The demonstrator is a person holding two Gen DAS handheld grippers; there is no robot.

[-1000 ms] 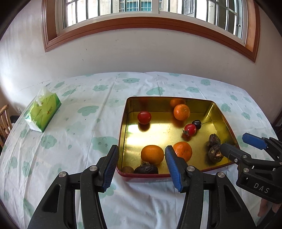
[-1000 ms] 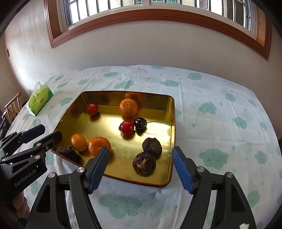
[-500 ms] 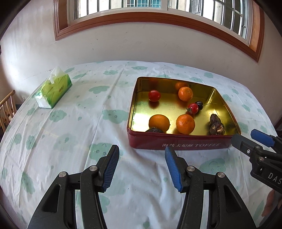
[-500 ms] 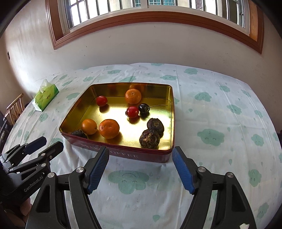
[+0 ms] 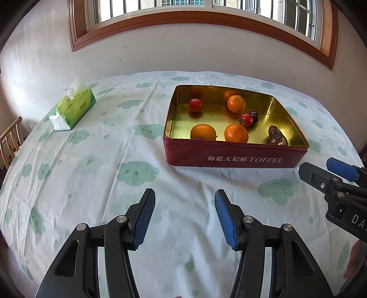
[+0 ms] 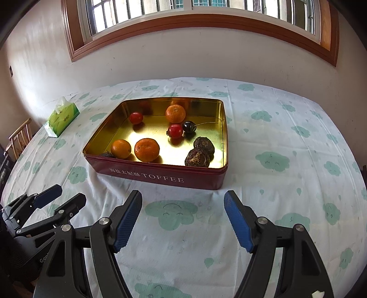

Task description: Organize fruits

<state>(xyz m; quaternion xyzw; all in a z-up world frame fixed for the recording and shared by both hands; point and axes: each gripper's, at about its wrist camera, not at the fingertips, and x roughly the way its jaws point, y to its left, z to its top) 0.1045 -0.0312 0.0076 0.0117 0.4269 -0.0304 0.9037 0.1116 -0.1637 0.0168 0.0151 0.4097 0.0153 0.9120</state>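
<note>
Where a cloud-print tablecloth (image 6: 286,160) meets a white wall under a wood-framed window (image 6: 195,20), the red tin (image 6: 160,177) holds the fruits (image 6: 146,149); both the left gripper (image 5: 183,216) and right gripper (image 6: 183,220) gape empty, short of it. Only the right view shows both dark, wrinkled fruits (image 6: 198,158).

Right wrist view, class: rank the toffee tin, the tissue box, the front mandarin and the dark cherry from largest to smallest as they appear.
1. toffee tin
2. tissue box, though it sits farther away, so its true size is unsure
3. front mandarin
4. dark cherry
</note>
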